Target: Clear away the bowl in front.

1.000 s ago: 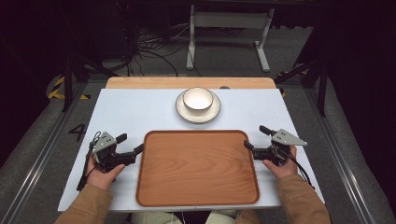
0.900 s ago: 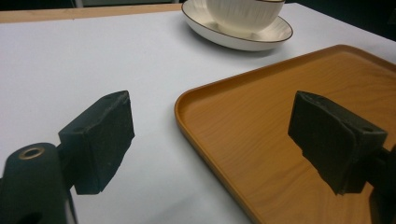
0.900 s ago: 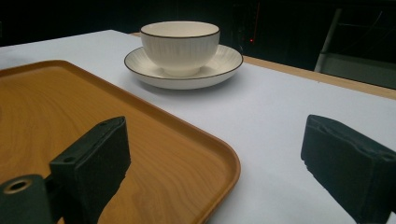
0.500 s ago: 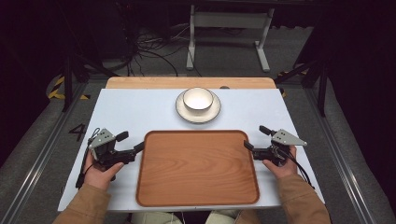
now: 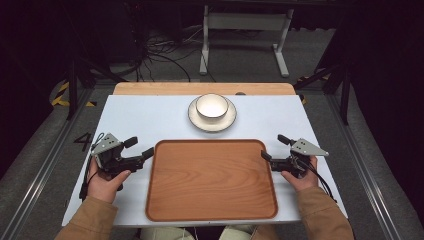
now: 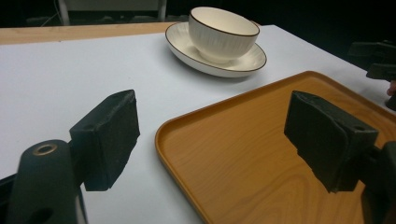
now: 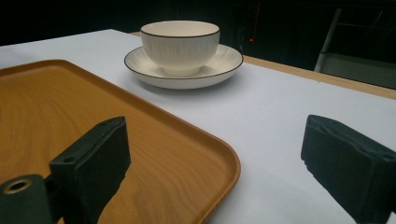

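Now the left gripper (image 5: 145, 153) sits a little higher and farther from the left rim of the rounded-corner brown wooden tray (image 5: 211, 181) than it did a second ago, when its tips nearly touched that rim; its jaws have just been closing slightly, yet they stand wide with nothing between them. The right gripper (image 5: 266, 156) hovers at the tray's right rim, jaws likewise wide apart and empty. That suggests the tray is set down and the hands are freeing up, probably for the white ribbed ceramic bowl (image 5: 212, 106) with a dark rim, which stands upright and apparently empty on a matching white saucer (image 5: 227, 118) near the far edge of the desk (image 5: 135, 117), just beyond the tray's far rim.
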A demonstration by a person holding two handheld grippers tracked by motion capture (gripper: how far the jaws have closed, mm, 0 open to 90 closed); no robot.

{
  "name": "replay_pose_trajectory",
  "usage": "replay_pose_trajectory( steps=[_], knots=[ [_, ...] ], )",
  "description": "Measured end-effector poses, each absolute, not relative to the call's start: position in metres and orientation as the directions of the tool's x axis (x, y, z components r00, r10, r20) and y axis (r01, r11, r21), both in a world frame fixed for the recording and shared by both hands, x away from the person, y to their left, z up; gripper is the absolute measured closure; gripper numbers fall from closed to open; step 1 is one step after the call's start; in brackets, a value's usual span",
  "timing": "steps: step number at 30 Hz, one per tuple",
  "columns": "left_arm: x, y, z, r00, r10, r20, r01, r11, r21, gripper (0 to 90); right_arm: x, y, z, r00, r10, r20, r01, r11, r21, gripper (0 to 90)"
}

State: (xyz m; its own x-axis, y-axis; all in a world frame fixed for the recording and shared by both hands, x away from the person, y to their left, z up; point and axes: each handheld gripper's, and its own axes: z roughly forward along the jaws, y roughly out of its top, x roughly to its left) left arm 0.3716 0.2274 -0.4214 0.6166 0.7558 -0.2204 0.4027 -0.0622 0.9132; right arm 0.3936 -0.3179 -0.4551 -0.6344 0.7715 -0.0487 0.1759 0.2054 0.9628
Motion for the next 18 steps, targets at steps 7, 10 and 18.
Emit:
replay_pose_trajectory(
  steps=[7, 10, 18],
  knots=[
    [0.371, 0.228, -0.414, 0.619, 0.762, -0.187, 0.373, -0.076, 0.925, 18.9, 0.394, -0.318, -0.455, -0.633, 0.772, -0.048, 0.176, 0.204, 0.963, 8.3],
    [0.371, 0.227, -0.412, 0.62, 0.764, -0.18, 0.37, -0.083, 0.925, 18.8, 0.394, -0.318, -0.455, -0.633, 0.772, -0.047, 0.177, 0.204, 0.963, 8.3],
    [0.377, 0.221, -0.402, 0.631, 0.752, -0.19, 0.369, -0.075, 0.926, 18.3, 0.394, -0.318, -0.455, -0.633, 0.773, -0.047, 0.177, 0.203, 0.963, 8.3]
  ],
)
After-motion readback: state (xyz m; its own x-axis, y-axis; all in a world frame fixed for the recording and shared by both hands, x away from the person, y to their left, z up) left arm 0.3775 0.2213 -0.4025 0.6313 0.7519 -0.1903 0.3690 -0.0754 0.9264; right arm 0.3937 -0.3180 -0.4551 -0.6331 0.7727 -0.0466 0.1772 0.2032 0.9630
